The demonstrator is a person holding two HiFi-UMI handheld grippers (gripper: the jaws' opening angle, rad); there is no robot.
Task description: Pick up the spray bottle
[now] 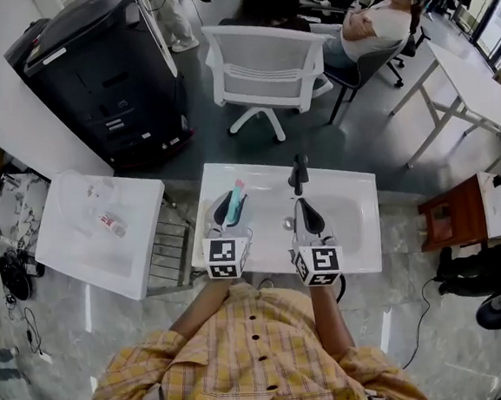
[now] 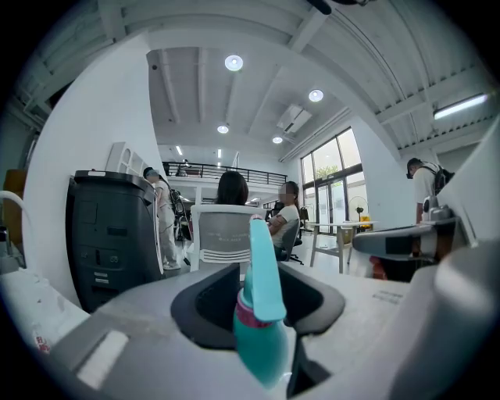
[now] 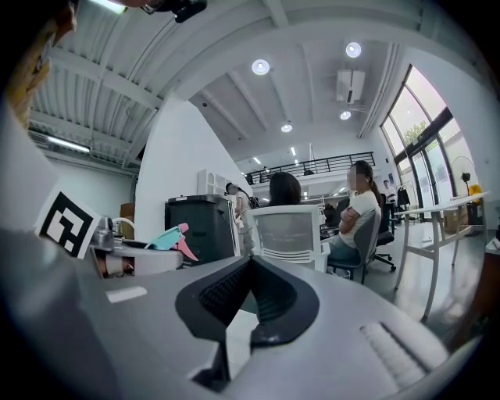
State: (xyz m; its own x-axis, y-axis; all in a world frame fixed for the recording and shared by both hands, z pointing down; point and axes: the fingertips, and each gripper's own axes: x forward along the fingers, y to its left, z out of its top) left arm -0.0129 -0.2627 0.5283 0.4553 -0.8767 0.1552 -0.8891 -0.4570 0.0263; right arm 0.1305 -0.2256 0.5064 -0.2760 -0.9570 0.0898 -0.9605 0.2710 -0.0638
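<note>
- Head view: the left gripper (image 1: 231, 207) is at centre frame over the left part of a white basin (image 1: 358, 237), its tongs pinching the spray bottle (image 1: 236, 196). The bottle's long axis runs along the tongs from lower to upper frame. Its pink-tipped head is at the far end, pointing away from the person.
- Head view: the right gripper (image 1: 308, 218) sits just right of the left one, its tongs pressed together with nothing in them. A black faucet (image 1: 299, 173) stands just above its tip, near the bottle's upper right.
- Head view: past the basin's upper edge there is open dark floor up to a white chair (image 1: 265, 63). A second white unit (image 1: 71, 245) lies at left, with a wire rack (image 1: 169, 250) in the gap between it and the basin.
- Left gripper view: the spray bottle (image 2: 266, 273) fills the gap in the left gripper (image 2: 262, 312), with a dark pad on each side of it. The round teal body is low in the frame, then a pink collar, then the teal head rising nearly upright with a slight lean. The chair (image 2: 223, 234) and a black machine (image 2: 109, 234) stand beyond.
- Right gripper view: the right gripper (image 3: 250, 289) shows its pads meeting at the tip, with nothing held. At left frame the bottle's teal-and-pink head (image 3: 172, 238) sticks out past the left gripper (image 3: 129, 258), pointing right and slightly up. The space ahead is open as far as the chair (image 3: 289, 234).
</note>
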